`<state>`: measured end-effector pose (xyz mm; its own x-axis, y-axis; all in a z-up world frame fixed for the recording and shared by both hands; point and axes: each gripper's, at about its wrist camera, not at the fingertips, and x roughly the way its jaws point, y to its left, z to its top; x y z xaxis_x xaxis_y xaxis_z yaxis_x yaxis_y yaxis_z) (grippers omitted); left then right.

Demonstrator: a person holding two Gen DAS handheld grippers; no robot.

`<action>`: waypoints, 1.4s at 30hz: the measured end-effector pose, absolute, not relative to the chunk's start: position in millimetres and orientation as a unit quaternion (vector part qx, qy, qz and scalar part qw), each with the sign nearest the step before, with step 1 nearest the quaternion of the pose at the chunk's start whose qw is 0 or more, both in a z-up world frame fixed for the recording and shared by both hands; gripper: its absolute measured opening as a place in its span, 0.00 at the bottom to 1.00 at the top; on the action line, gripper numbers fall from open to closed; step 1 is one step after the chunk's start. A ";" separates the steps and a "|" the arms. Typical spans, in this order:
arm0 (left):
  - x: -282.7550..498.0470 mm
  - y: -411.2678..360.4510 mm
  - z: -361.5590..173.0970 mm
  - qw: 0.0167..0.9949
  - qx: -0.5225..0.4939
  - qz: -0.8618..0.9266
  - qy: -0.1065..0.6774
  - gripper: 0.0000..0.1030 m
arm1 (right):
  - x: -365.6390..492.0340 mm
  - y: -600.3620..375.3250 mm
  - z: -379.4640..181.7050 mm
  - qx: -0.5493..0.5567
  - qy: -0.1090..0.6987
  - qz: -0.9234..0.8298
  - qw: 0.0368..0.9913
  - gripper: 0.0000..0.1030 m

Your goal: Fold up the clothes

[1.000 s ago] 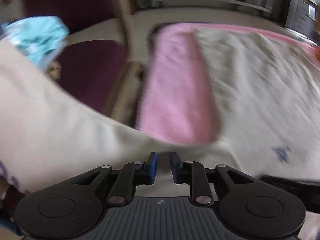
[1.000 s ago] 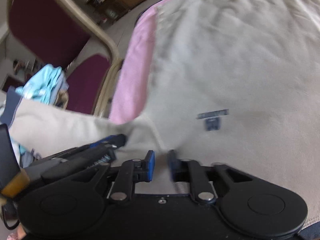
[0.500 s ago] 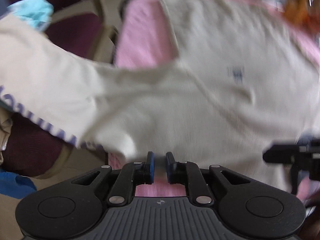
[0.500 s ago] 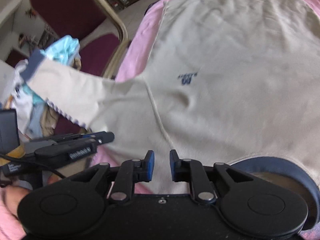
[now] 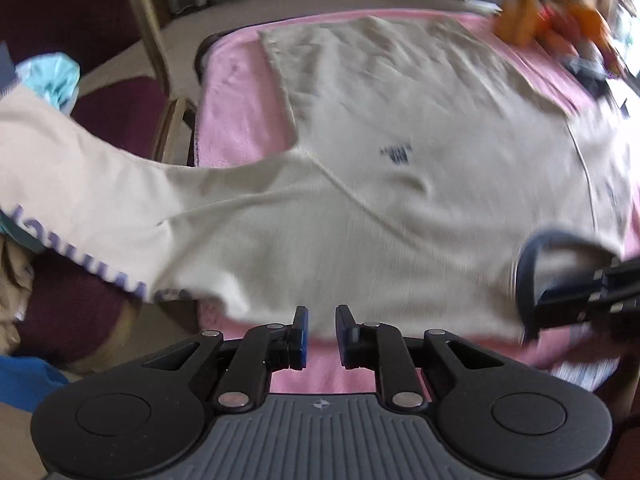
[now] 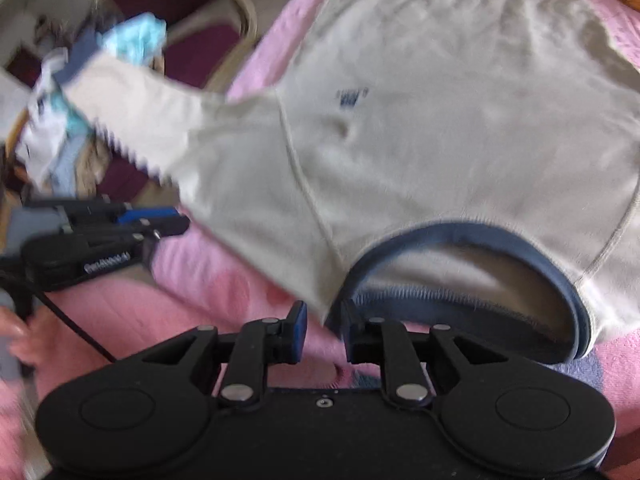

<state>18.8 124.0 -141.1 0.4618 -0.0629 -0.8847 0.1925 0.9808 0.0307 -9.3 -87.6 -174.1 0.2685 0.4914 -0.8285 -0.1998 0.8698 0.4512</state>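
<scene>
A cream sweatshirt (image 5: 400, 200) (image 6: 440, 120) with a small navy logo lies front-up on a pink cover (image 5: 240, 112) (image 6: 240, 300). Its navy collar (image 6: 460, 232) (image 5: 524, 264) faces me. One sleeve (image 5: 80, 168) (image 6: 140, 108) hangs off the left edge over a chair. My left gripper (image 5: 320, 320) (image 6: 176, 220) sits at the shoulder edge under that sleeve, its jaws opening, a narrow gap showing and no cloth pinched. My right gripper (image 6: 324, 320) (image 5: 544, 304) is just left of the collar. The shoulder's tip reaches between its fingers, but the pads stand apart from it.
A maroon chair (image 5: 120, 108) stands left of the table with a heap of light blue and white clothes (image 5: 52, 76) (image 6: 136, 40) on it. Orange objects (image 5: 520, 20) sit at the far right corner. A hand (image 6: 20, 340) holds the left gripper.
Both grippers have drawn back toward the near edge, and the sweatshirt now lies spread on the cover with its collar in view. The right jaws stand wider than a second ago.
</scene>
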 end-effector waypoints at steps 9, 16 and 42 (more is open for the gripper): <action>3.2 61.5 -171.4 0.837 0.098 -0.068 0.533 0.15 | 9.0 -81.7 -201.4 0.169 0.565 0.213 0.779 0.16; -31.6 65.3 -145.9 0.846 0.093 -0.075 0.520 0.18 | -16.1 -118.2 -161.3 0.186 0.561 0.239 0.771 0.19; 10.5 -111.2 -141.6 0.853 0.078 -0.224 0.464 0.16 | 29.2 -378.4 -140.1 0.280 0.419 0.033 0.863 0.24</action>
<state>10.5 -111.2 -141.6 0.4688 -0.3106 -0.8269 0.4551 0.8873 -0.0753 29.2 -378.4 -140.1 0.6476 0.2905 -0.7045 0.1780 0.8412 0.5105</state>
